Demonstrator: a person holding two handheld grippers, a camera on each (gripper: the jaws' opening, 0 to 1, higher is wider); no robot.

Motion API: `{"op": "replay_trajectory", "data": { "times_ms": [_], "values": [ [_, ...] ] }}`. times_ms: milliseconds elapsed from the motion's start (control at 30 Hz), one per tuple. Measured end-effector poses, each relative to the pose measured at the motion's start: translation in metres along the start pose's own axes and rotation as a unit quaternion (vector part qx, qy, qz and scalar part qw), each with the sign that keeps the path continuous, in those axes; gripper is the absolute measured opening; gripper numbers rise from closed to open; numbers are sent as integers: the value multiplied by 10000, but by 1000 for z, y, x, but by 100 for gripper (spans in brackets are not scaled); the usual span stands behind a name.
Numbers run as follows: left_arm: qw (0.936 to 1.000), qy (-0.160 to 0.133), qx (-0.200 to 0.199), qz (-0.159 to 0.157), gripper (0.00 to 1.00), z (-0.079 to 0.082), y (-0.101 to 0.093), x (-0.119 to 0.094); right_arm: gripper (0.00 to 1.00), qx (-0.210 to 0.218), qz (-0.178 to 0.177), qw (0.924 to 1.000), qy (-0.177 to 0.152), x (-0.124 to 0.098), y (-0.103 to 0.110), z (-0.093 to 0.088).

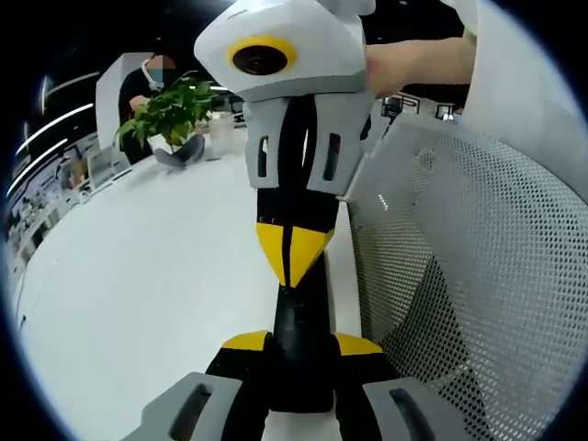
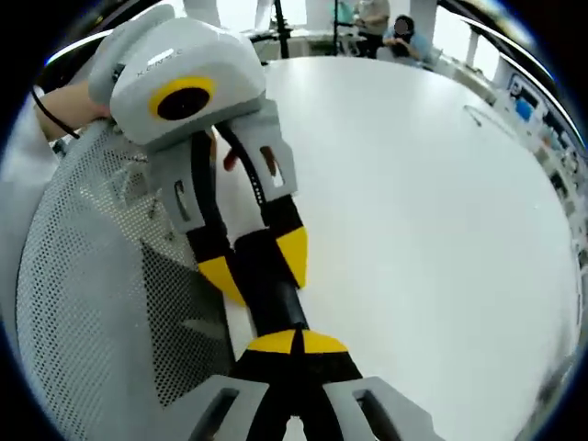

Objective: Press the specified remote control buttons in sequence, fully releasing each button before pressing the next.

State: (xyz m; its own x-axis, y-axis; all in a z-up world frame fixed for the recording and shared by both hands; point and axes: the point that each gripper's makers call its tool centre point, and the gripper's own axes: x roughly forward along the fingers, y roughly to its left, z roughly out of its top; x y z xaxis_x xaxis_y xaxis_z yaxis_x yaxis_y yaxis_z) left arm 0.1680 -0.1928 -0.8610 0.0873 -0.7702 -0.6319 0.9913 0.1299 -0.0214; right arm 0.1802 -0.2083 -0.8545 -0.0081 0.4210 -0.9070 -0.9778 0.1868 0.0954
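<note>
Black slim remote (image 1: 301,340) clamped by left gripper (image 1: 301,344); right gripper (image 2: 296,344) closed on its tip.

Table (image 1: 138,276): white, smooth top, large, rounded far edge in the right gripper view (image 2: 432,211). On it, at the far end in the left gripper view: potted green plant (image 1: 170,110) in a white pot; a dark grey curved object (image 1: 181,152) just beside the pot; a pale container (image 1: 220,133) near it.
</note>
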Motion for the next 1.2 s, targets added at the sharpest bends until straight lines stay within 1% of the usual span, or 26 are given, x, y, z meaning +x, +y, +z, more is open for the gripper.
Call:
{"op": "replay_trajectory", "data": {
  "times_ms": [100, 133, 167, 333, 533, 633, 767, 933, 1067, 1200],
  "values": [
    [10000, -4, 10, -9, 25, 0, 0, 0, 0, 67, 70, 10000, 10, 3, 1, 2],
    [10000, -9, 10, -13, 25, 0, 0, 0, 0, 3, 78, 10000, 41, 2, 1, 2],
    [10000, -11, 10, -14, 25, 0, 0, 0, 0, 29, 94, 9999, 50, 2, 1, 1],
    [10000, -6, 5, -5, 25, 0, 0, 0, 0, 389, 257, 9988, 128, 4, -2, 2],
    [10000, -20, -6, -11, 25, 0, 0, 0, 0, 522, 301, 9980, 191, 5, -3, 2],
    [10000, -10, -2, -8, 25, 0, 1, 0, 0, 729, 396, 9962, 276, 6, -4, 2],
    [10000, -19, 5, -19, 25, 0, 1, 0, 0, 885, 452, 9942, 409, 7, -5, 4],
    [10000, -2, 2, -4, 25, 0, 1, 0, 0, 858, 410, 9939, 556, 8, -5, 4],
    [10000, -14, 7, -15, 25, 0, 1, 0, 0, 820, 285, 9940, 669, 9, -5, 3],
    [10000, -5, -7, 2, 25, 0, 1, 0, 0, 738, 161, 9948, 677, 8, -5, 2]
  ]
}}
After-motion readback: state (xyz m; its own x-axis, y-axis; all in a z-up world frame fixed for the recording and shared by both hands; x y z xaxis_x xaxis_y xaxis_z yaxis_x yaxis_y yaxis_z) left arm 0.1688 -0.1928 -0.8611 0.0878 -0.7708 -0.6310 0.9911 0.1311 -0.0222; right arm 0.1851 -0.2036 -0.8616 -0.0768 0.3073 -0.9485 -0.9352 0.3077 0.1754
